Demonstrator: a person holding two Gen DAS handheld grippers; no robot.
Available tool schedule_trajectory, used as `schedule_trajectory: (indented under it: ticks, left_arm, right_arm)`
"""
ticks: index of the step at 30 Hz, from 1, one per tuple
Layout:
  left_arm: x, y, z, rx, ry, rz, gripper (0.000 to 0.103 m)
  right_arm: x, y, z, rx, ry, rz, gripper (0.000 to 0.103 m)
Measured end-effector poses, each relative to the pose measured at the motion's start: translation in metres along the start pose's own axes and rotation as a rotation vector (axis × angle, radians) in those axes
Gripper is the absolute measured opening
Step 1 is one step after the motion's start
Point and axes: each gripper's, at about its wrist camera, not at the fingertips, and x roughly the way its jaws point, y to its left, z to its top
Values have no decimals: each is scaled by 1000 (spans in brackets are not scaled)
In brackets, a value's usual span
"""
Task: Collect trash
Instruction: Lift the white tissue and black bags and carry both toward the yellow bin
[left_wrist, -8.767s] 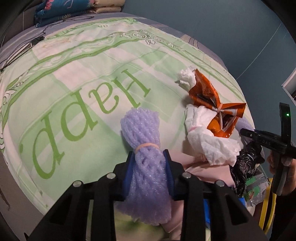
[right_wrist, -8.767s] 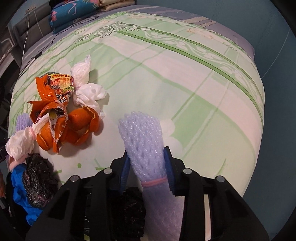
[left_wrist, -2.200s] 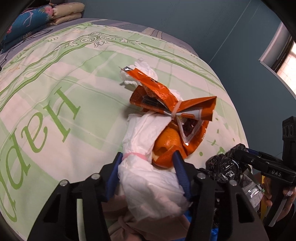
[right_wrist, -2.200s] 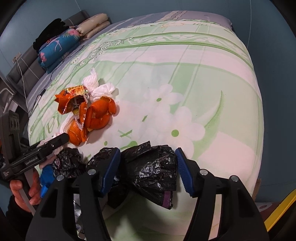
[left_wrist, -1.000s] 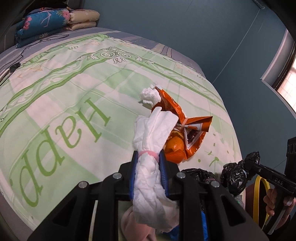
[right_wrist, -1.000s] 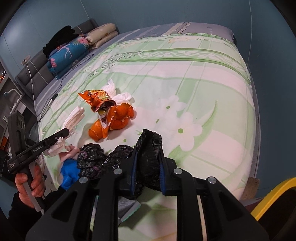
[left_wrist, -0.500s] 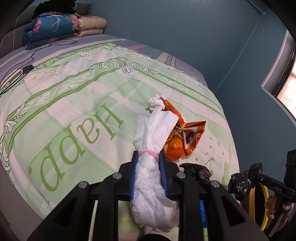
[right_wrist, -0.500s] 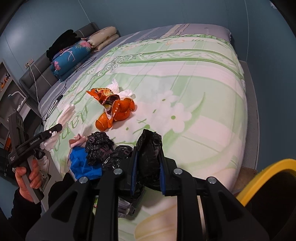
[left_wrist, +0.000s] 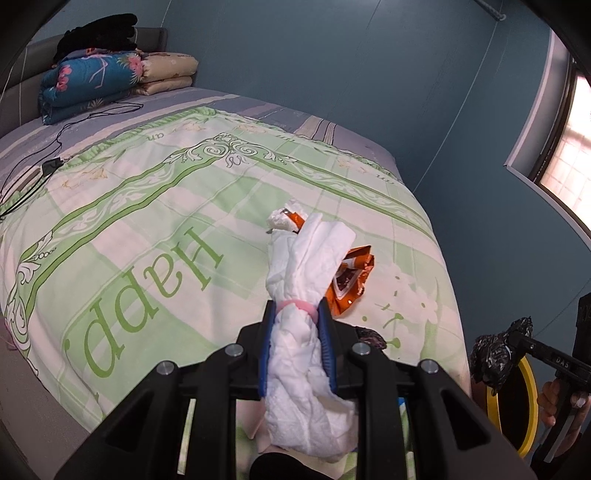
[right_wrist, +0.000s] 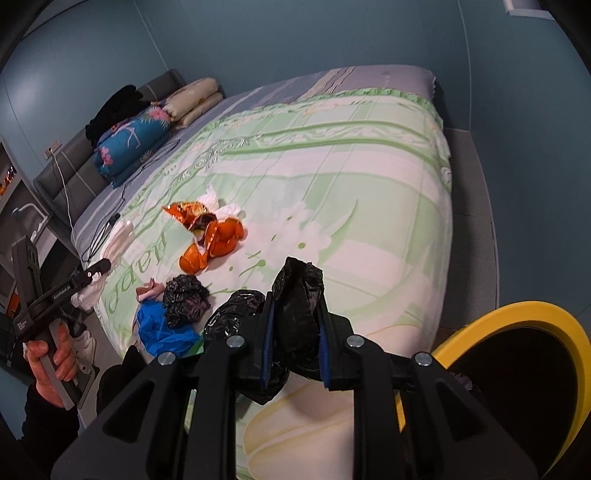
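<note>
My left gripper (left_wrist: 295, 314) is shut on a white wad of tissue (left_wrist: 306, 280) tied with a pink band, held above the bed. My right gripper (right_wrist: 295, 299) is shut on a crumpled black plastic bag (right_wrist: 299, 291), lifted off the cover. On the bed lie an orange snack wrapper (right_wrist: 188, 214), orange peel (right_wrist: 218, 240), white tissues (right_wrist: 225, 206), another black bag (right_wrist: 184, 299), a blue scrap (right_wrist: 159, 328) and a pink scrap (right_wrist: 149, 290). A yellow-rimmed bin (right_wrist: 513, 325) stands by the bed at the lower right of the right wrist view.
The green and white bedcover (left_wrist: 147, 221) fills both views. Folded quilts and pillows (left_wrist: 103, 81) are stacked at the headboard, with a black cable (left_wrist: 44, 170) trailing across the sheet. A hand (right_wrist: 51, 358) grips the left tool. Teal walls surround the bed.
Both grippers have risen and drawn back from the bed with their loads. The yellow bin has come further into the right wrist view. The trash pile looks smaller and farther away.
</note>
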Motion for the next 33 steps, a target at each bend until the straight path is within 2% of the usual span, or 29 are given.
schedule_trajectory:
  ticks: [16,33]
  left_arm:
    - [-14,-50,-5,77,-11,-49,21]
    - [-36,-143,-23,260,2,-168,21]
  right_arm:
    - [-47,-16,5,22,-98,0,19]
    - [-116,-50,-3,44,-220,-90,19]
